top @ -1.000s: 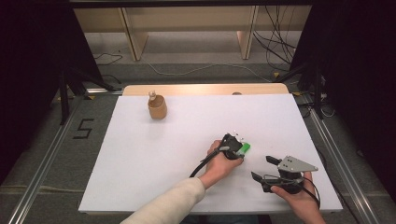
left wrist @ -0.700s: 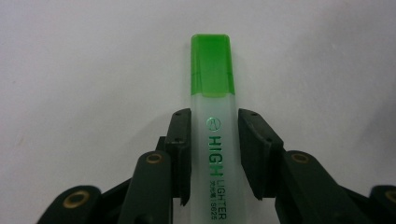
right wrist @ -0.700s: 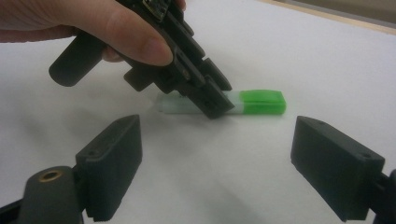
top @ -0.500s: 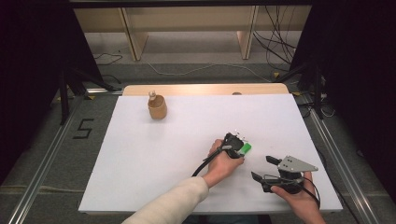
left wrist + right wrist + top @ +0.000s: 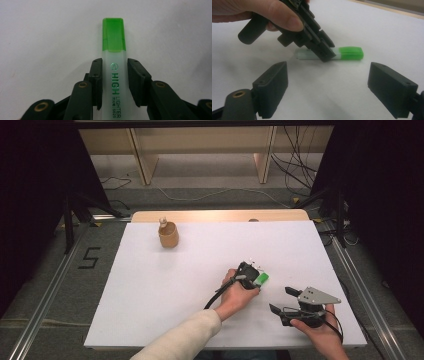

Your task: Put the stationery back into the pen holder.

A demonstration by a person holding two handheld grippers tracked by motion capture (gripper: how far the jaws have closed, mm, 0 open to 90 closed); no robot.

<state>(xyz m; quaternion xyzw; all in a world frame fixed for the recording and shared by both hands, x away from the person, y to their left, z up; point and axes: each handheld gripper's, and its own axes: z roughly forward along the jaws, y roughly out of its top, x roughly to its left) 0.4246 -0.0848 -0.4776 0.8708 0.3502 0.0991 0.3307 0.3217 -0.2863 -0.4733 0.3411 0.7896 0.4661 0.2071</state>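
Observation:
A highlighter [image 5: 113, 62] with a translucent white body and a green cap [image 5: 261, 279] lies flat on the white table [image 5: 165, 285], right of centre. My left gripper [image 5: 114, 62] points down at it, and its two black pads press against the sides of the body just behind the cap. From the right gripper view, the left gripper [image 5: 325, 53] leans over the highlighter [image 5: 350, 53], held by a hand. My right gripper [image 5: 280, 300] rests near the front right of the table with its jaws wide apart and nothing between them [image 5: 328, 68], facing the highlighter.
A round wooden cup [image 5: 168, 236] with a small bottle in it stands at the far left of the table. A wooden strip [image 5: 220, 215] runs along the far edge. Cables lie on the floor beyond.

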